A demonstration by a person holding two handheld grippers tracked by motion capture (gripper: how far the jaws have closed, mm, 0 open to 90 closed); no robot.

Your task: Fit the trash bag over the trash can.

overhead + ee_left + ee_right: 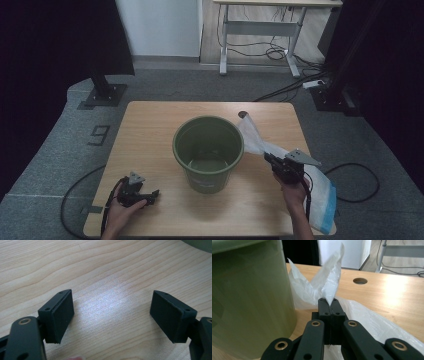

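The right gripper [270, 161] pinches the plastic bag [257, 137] beside the green bucket [208, 150].

One green bucket [208, 151] on table [150, 130]. One white plastic bag [257, 140], thin, crumpled. Two grippers: left gripper [156, 193], right gripper [266, 157]. Two hands: left hand [120, 210], right hand [294, 192]. One round hole [243, 114] in tabletop. One second table [260, 20] in background.

A single large digit, "9" [100, 134], marked in dark tape on the grey floor [50, 150] left of the worktop [150, 130], is the only readable sign; the label on the green bucket [208, 148] is illegible.
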